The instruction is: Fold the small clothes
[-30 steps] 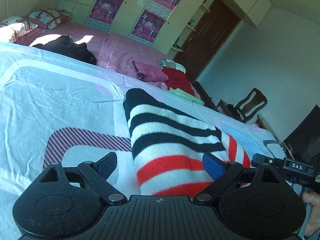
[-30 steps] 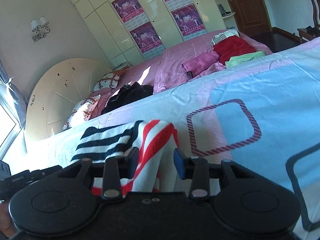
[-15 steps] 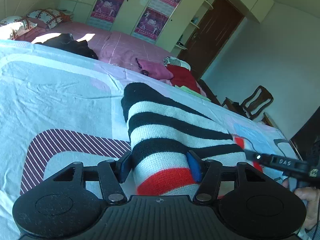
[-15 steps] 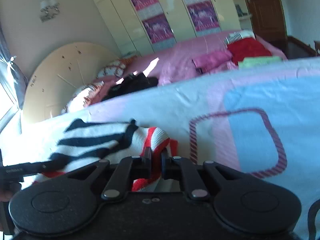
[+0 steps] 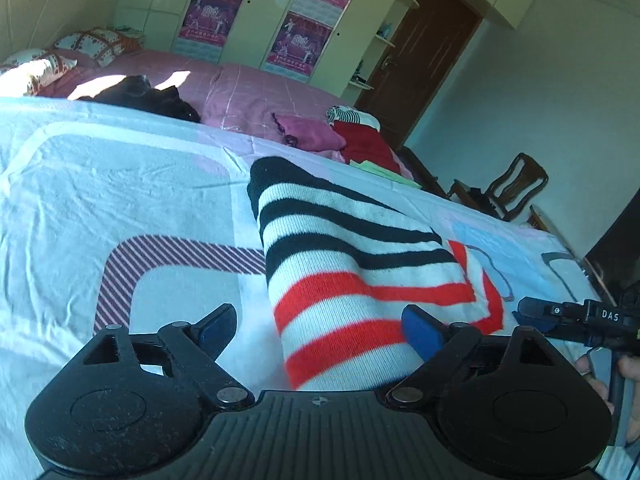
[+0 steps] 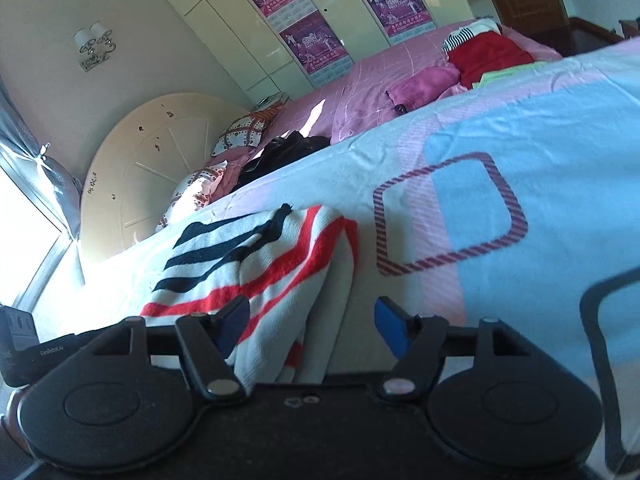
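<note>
Striped knit (image 5: 352, 276) — near end hidden

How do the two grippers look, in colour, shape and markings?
The left gripper and right gripper are alike: matte black bodies with two round discs, silver pivot screws, angled black fingers and blue pads. In the left wrist view, the right one's side reads "DAS" in white.

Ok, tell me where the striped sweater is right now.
The striped sweater lies folded on the pale blue patterned bedsheet, in front of both tongs; in the left wrist view it runs between the open left tongs, with the red garment beyond.
</note>
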Tool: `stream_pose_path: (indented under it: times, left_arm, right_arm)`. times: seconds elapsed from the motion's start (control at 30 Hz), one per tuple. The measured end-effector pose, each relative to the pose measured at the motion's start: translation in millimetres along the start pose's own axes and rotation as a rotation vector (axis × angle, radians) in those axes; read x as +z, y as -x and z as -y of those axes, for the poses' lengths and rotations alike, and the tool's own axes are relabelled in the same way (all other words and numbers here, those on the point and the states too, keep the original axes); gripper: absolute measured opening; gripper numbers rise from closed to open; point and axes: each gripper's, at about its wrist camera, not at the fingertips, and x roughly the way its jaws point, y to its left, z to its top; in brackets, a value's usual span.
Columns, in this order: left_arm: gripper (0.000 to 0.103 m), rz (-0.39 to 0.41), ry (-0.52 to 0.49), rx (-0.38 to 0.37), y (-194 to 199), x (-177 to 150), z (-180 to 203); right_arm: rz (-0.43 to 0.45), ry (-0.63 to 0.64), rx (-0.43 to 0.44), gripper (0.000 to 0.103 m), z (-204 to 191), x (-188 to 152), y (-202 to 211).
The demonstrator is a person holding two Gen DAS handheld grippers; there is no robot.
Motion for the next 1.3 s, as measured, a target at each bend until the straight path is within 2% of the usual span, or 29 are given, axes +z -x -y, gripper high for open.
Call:
stream_pose_path:
  times: [0.2,0.3,0.47,0.67,0.93,1.13,1.23,1.3]
  left_arm:
    - [0.088,-0.105,0.134,-0.180,-5.8,-19.5,-19.5]
    - [0.088,-0.132,0.115,-0.191,-8.8,-22.6,-14.2]
    - [0.088,-0.155,0.067,-0.161,-18.1,-21.4,-1.0]
    - [0.089,-0.175,0.024,-0.144,-29.4,-17.4,6.2]
    - [0.089,-0.179,0.025,-0.169,-34.8,-13.1,1.7]
    - [0.089,-0.164,0.101,-0.218,-40.0,-10.1,-10.6]
    - [0.089,-0.163,0.153,-0.255,-43.8,-8.3,-19.1]
    - [0.089,-0.165,0.207,-0.296,-45.5,-8.6,-29.3]
  right_arm:
    - [-0.048,-0.173,0.104,0.070,15.3,-15.4,4.3]
    - [-0.091,-0.231,0.125,0.070,22.1,-19.9,-1.4]
    - [-0.130,-0.262,0.166,0.070,26.9,-26.9,-9.8]
    - [-0.166,-0.237,0.196,0.071,23.8,-22.7,-19.1]
    - [-0.191,-0.206,0.230,0.075,17.6,-15.7,-31.8]
    - [-0.197,-0.156,0.242,0.077,8.8,-11.9,-41.8]
    - [-0.197,-0.137,0.241,0.070,9.6,-11.2,-40.8]
    - [-0.201,-0.147,0.252,0.062,15.8,-10.9,-38.3]
